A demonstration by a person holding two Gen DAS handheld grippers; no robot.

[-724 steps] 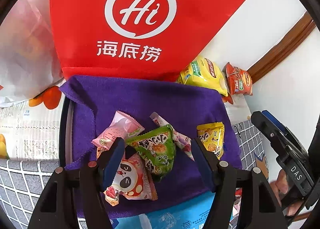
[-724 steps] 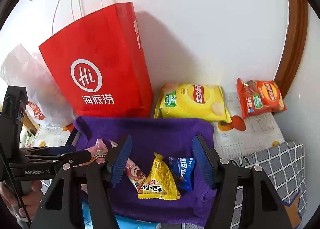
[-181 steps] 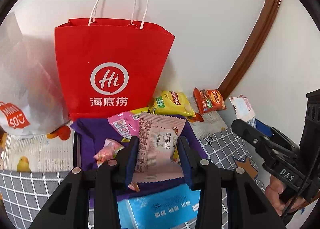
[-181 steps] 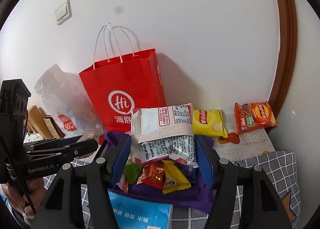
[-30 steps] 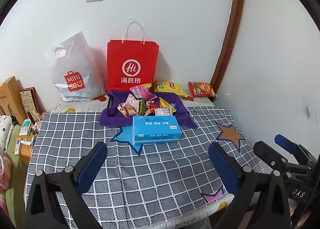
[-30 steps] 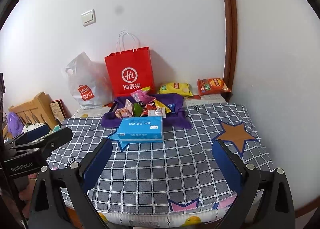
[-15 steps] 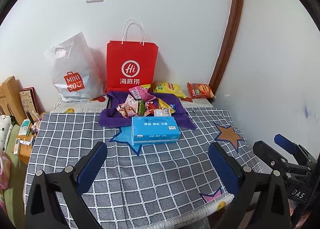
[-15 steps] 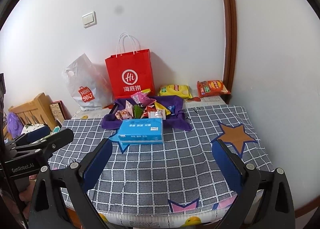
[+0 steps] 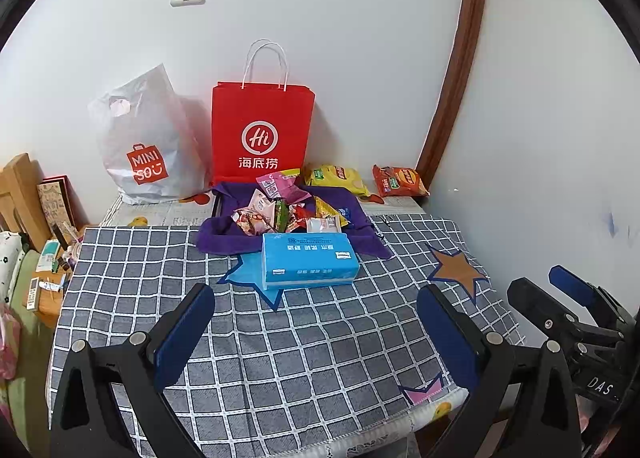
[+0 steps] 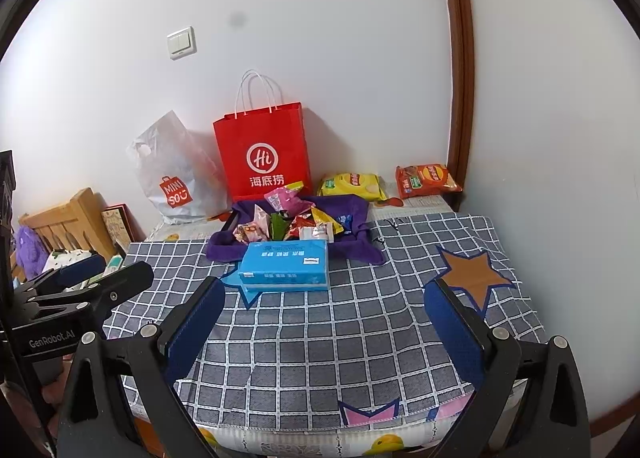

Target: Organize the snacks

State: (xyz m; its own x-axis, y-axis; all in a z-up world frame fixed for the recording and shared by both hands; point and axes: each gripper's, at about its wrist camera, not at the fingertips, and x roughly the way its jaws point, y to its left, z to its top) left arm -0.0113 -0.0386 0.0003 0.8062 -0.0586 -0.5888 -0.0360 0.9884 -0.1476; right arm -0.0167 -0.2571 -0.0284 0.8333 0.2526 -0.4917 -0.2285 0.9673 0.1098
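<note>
**Snacks heaped on the purple cloth; both grippers empty and well back**

Most of the small snack packets (image 9: pixel 288 209) lie in one heap on the purple cloth (image 9: pixel 224 236) at the far middle of the worktop (image 9: pixel 280 338), just in front of the red paper bag (image 9: pixel 262 133). The cloth seems to line a dark tray, though only a sliver of its edge shows at the left, so that is not certain. A blue tissue pack (image 9: pixel 308 260) sits just near of the cloth, touching its front edge.

Two larger bags lie outside the heap: a yellow chip bag (image 10: pixel 352 185) to the right of the red bag, and an orange chip bag (image 10: pixel 426 179) further right against the far wall. A white plastic shopping bag (image 9: pixel 144 145) stands left of the red bag.

The left gripper (image 9: pixel 316 334) and the right gripper (image 10: pixel 324 334) both hang over the near edge of the worktop, well apart from the snacks. Each has its jaws spread wide with nothing between them.

Judged from this layout, gathering the small packets looks done or nearly so. If the two chip bags belong in the same place, they are what remains. The wide stance and distance of both grippers suggest the work may be finished.
</note>
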